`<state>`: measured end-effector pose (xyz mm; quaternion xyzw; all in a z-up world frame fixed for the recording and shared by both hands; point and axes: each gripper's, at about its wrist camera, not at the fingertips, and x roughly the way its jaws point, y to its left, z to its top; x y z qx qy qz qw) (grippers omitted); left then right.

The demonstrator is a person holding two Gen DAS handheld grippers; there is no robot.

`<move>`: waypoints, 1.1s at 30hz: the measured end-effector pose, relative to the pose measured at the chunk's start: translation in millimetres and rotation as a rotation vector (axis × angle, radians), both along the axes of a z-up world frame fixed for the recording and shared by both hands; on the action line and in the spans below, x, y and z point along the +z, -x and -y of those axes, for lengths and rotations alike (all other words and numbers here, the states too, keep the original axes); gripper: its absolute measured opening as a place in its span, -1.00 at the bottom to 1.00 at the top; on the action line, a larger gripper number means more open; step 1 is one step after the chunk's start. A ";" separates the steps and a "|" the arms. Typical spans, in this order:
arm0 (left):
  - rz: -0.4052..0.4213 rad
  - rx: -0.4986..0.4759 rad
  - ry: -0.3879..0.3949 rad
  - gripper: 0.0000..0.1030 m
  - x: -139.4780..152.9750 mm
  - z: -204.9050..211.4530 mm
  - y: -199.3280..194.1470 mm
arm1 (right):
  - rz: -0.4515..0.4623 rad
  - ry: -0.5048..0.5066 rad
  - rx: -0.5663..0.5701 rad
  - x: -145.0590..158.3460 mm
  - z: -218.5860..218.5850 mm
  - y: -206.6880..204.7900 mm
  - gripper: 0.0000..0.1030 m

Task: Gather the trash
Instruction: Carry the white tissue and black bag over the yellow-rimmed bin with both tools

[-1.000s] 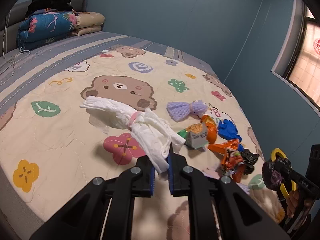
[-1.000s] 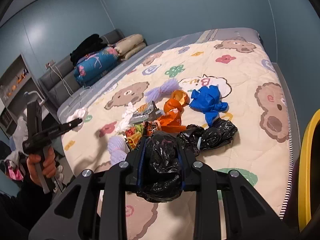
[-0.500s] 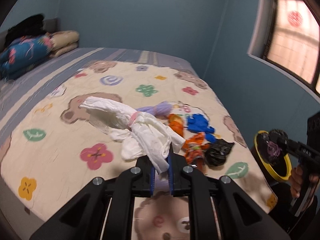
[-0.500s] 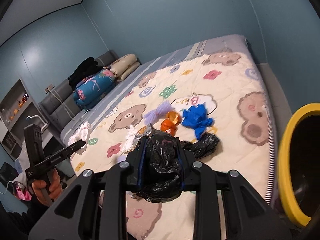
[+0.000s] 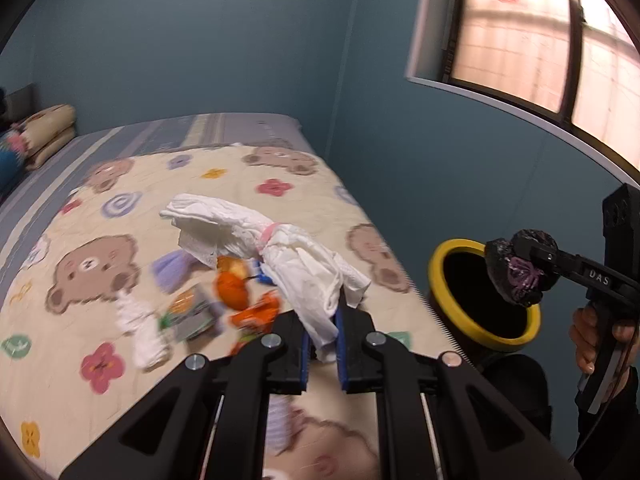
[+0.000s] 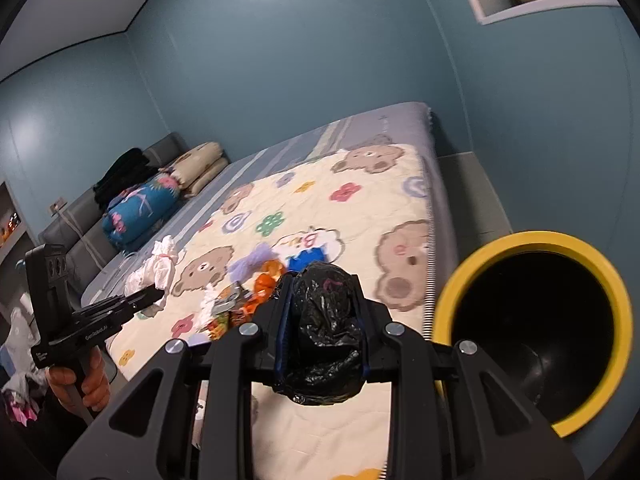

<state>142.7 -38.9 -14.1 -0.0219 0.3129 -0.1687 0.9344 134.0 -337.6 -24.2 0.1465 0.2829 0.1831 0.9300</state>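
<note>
My left gripper (image 5: 322, 332) is shut on a white crumpled bundle (image 5: 256, 240) tied with a pink band, held up over the bed. In the right wrist view the same left gripper (image 6: 158, 294) and white bundle (image 6: 158, 268) show at the left. My right gripper (image 6: 322, 284) is shut on a crumpled black plastic bag (image 6: 324, 328). In the left wrist view that right gripper (image 5: 516, 272) hangs just right of the bin's mouth. The dark bin with a yellow rim (image 6: 452, 292) (image 5: 440, 256) stands beside the bed. Orange wrappers (image 5: 234, 292), a purple piece (image 5: 172, 268) and a white tissue (image 5: 138, 328) lie on the quilt.
The bear-print quilt (image 6: 360, 208) covers the bed, whose edge runs next to the bin. Folded blankets and pillows (image 6: 160, 200) are stacked at the headboard. A blue piece of trash (image 6: 308, 258) lies among the pile. A window (image 5: 540, 32) is set in the blue wall.
Both grippers have risen and swung right, away from the trash pile on the bed. The yellow-rimmed bin has come fully into both views. Each grip is unchanged.
</note>
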 end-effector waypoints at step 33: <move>-0.150 -0.392 0.067 -0.82 -54.8 238.5 -89.2 | -0.057 -0.013 -0.388 -13.2 160.2 -31.0 -0.51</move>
